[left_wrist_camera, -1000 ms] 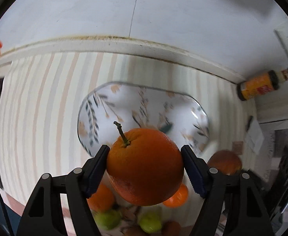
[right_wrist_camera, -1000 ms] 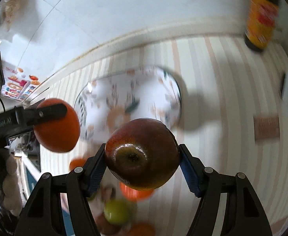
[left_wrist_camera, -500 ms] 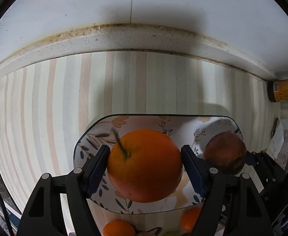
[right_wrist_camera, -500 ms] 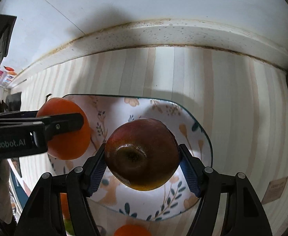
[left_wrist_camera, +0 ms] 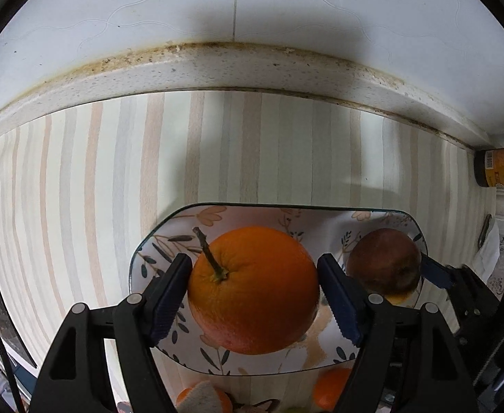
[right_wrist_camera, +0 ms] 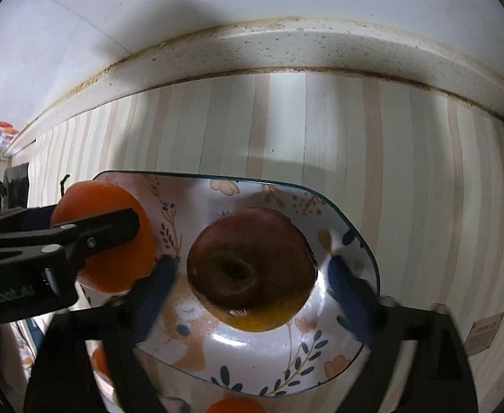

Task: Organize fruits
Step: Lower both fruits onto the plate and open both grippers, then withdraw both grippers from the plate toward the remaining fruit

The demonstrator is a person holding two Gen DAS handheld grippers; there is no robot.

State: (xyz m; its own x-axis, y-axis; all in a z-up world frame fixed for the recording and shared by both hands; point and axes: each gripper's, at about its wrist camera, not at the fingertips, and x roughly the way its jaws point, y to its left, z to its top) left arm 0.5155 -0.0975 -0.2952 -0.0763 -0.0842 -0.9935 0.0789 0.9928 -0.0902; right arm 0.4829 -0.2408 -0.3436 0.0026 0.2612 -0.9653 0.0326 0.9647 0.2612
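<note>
A floral plate [left_wrist_camera: 169, 244] [right_wrist_camera: 348, 354] lies on the striped countertop. My left gripper [left_wrist_camera: 253, 289] is shut on a large orange [left_wrist_camera: 252, 289] with a stem, low over the plate's left part; it also shows in the right wrist view [right_wrist_camera: 114, 241]. My right gripper [right_wrist_camera: 248, 277] has its jaws spread and blurred, with gaps on both sides of a dark red apple [right_wrist_camera: 252, 265] that sits on the plate's right part. The apple also shows in the left wrist view [left_wrist_camera: 384, 261].
Small oranges [left_wrist_camera: 331, 385] [right_wrist_camera: 234, 406] lie in front of the plate's near edge. A yellow-labelled bottle [left_wrist_camera: 503, 167] lies at the right by the backsplash ledge [left_wrist_camera: 234, 65]. A tiled wall rises behind. A small card [right_wrist_camera: 482, 332] lies at right.
Both grippers came down over the plate with their fruit. The right gripper's jaws have opened off the apple, which now rests on the plate. The left still grips the orange.
</note>
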